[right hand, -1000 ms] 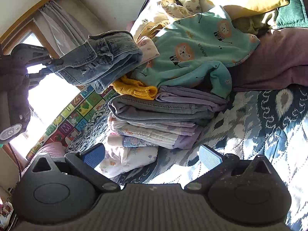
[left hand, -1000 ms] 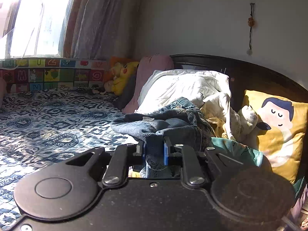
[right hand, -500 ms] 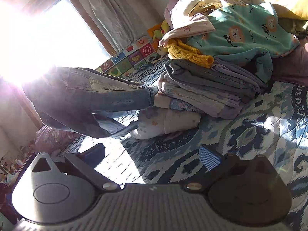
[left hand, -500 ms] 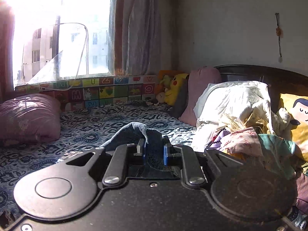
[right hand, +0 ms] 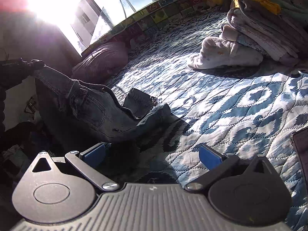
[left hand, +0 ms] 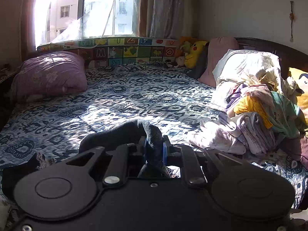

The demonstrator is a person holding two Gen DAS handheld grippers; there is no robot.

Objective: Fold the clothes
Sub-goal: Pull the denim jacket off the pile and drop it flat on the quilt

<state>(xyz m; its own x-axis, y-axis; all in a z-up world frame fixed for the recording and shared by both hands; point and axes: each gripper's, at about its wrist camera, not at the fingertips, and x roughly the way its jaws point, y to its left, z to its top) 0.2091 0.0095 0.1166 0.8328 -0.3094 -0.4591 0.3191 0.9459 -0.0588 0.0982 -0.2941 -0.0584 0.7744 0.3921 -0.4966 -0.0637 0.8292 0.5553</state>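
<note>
The black left gripper [left hand: 154, 149] pinches a ribbed dark-blue garment edge [left hand: 152, 134] above the blue-and-white patterned quilt [left hand: 134, 100], with a pile of folded pastel clothes [left hand: 254, 127] near right.

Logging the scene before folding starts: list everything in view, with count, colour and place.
jeans: one, dark blue denim, near edge of bed, partly lifted
quilt: one, blue and white, covering bed
purple pillow: one, far left
clothes pile: one, mixed pale, yellow, teal, right side
yellow plush: one, by headboard corner
alphabet mat: one, multicoloured, under window
left gripper: black, shut on jeans
right gripper: black, open above quilt
</note>
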